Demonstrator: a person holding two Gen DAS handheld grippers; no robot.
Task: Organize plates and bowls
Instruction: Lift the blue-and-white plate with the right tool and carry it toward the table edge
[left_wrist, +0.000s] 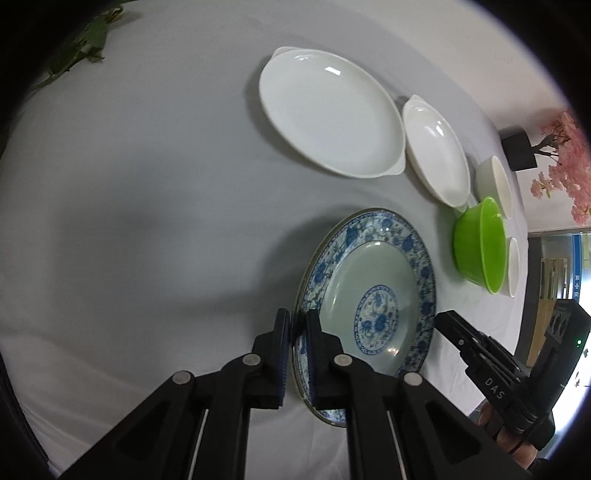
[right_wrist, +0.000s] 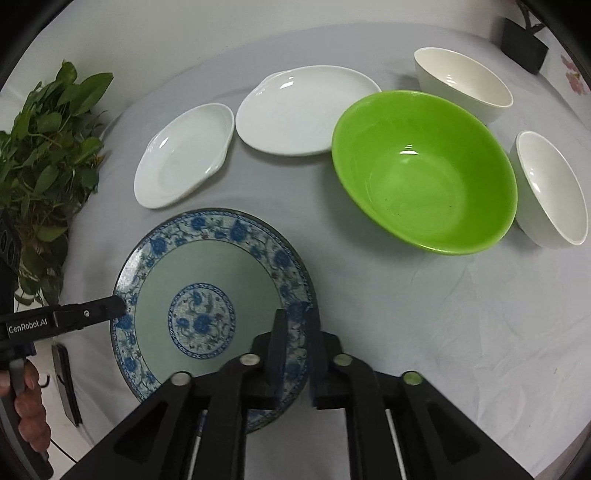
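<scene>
gripping blue-patterned plate (right_wrist: 207, 295) rim between both grippers' jaws

**Dish count on the desk**

Three plates: one blue-patterned plate (right_wrist: 207, 306) at lower left of the right wrist view, and two white eared plates, one (right_wrist: 184, 164) left of centre and one (right_wrist: 303, 109) at upper centre. Three bowls: one green bowl (right_wrist: 424, 173) at right of centre, and two white bowls, one (right_wrist: 463, 83) at upper right and one (right_wrist: 550, 190) at the right edge.
</scene>
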